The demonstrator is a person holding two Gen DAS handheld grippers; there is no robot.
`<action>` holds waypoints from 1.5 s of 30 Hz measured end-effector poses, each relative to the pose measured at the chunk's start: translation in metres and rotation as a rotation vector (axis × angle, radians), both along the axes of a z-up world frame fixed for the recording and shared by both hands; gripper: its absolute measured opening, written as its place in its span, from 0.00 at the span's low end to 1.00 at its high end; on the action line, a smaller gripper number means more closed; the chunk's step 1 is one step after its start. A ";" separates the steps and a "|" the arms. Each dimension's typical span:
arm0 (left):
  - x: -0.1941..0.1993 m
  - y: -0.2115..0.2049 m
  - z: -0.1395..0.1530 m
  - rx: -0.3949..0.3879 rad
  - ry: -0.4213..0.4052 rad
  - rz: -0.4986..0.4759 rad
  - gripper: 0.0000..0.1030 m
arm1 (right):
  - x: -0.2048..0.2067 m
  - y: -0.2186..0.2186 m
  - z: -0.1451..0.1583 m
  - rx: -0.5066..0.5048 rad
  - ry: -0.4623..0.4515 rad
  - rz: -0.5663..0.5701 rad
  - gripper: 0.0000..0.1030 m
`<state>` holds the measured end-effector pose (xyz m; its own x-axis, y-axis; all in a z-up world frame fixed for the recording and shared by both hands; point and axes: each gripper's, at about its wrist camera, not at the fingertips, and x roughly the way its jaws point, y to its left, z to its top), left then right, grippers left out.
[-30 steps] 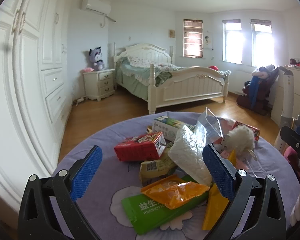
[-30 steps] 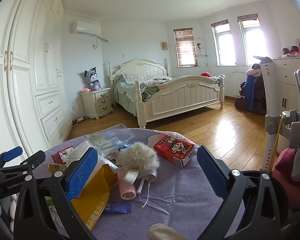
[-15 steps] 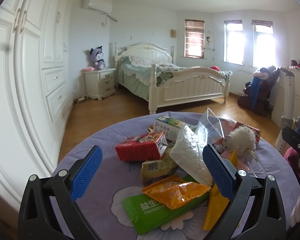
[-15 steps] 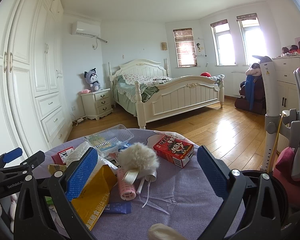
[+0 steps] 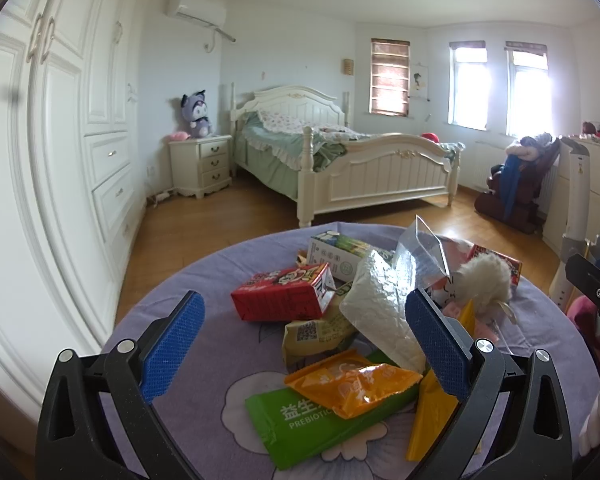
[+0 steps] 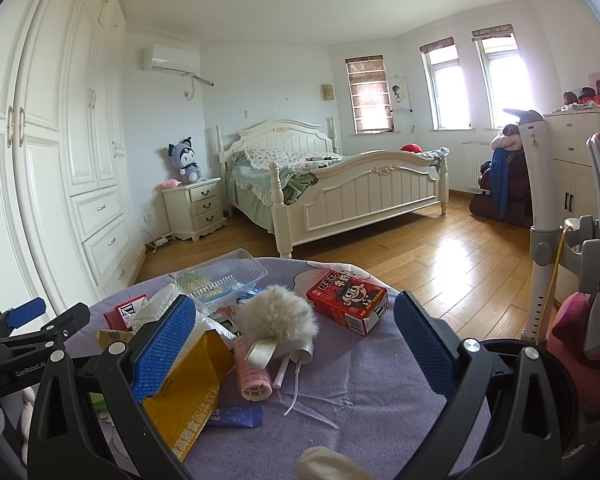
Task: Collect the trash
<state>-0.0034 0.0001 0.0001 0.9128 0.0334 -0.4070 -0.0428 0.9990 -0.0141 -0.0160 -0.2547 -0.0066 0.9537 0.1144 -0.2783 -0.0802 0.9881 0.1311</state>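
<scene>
1. The left gripper (image 5: 304,330) hangs just above the round table, its blue-padded jaws spread wide with nothing between them.
2. The right gripper (image 6: 296,334) is likewise held wide apart and empty, low over the table's other side.
3. Nearest under the left tool lies a green sachet (image 5: 296,420) with an orange snack packet (image 5: 352,382) resting across its upper end, and a yellow pouch (image 5: 430,420) tilted beside them.
4. Just beyond, a crumpled white wrapper (image 5: 384,312) leans over a pale yellow packet (image 5: 316,330), which touches a red drink carton (image 5: 282,294) lying on its side.
5. Before the right tool sit a pink hair roller (image 6: 254,376), a fluffy white pom-pom (image 6: 276,318) and a small blue tube (image 6: 236,416); a thin clear item trails off near them, though I can't make out what it is.
6. Farther across the purple tablecloth (image 6: 380,380) is a second red carton (image 6: 348,306), well apart from the heap, and a clear plastic tray (image 6: 220,278) at the far edge.
7. Behind the table stands a white bed (image 6: 340,188), with a nightstand (image 6: 194,208) carrying a plush toy (image 6: 184,160).
</scene>
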 end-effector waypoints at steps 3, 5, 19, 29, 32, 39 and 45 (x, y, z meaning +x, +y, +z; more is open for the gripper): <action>0.000 0.000 -0.001 -0.001 0.001 0.000 0.96 | 0.000 0.000 0.000 0.001 0.001 0.000 0.95; 0.000 0.000 -0.001 0.001 0.000 0.001 0.96 | 0.000 0.000 0.000 0.001 0.002 0.001 0.95; 0.001 0.002 -0.002 -0.004 0.001 0.004 0.96 | 0.001 0.001 0.000 -0.001 0.007 0.001 0.95; 0.001 0.002 -0.001 -0.004 0.003 0.004 0.96 | 0.001 0.001 0.000 -0.001 0.010 0.002 0.95; 0.001 0.002 -0.001 -0.004 0.002 0.003 0.96 | 0.001 0.000 0.000 0.000 0.010 0.002 0.95; 0.003 0.006 -0.002 -0.009 0.010 0.008 0.96 | 0.002 0.000 0.000 0.018 0.020 -0.003 0.95; 0.004 0.010 -0.001 -0.032 0.011 0.005 0.96 | 0.005 -0.004 -0.001 0.031 0.037 -0.002 0.95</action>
<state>0.0002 0.0101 -0.0012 0.9082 0.0245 -0.4178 -0.0478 0.9978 -0.0452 -0.0112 -0.2582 -0.0075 0.9431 0.1216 -0.3094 -0.0727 0.9836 0.1650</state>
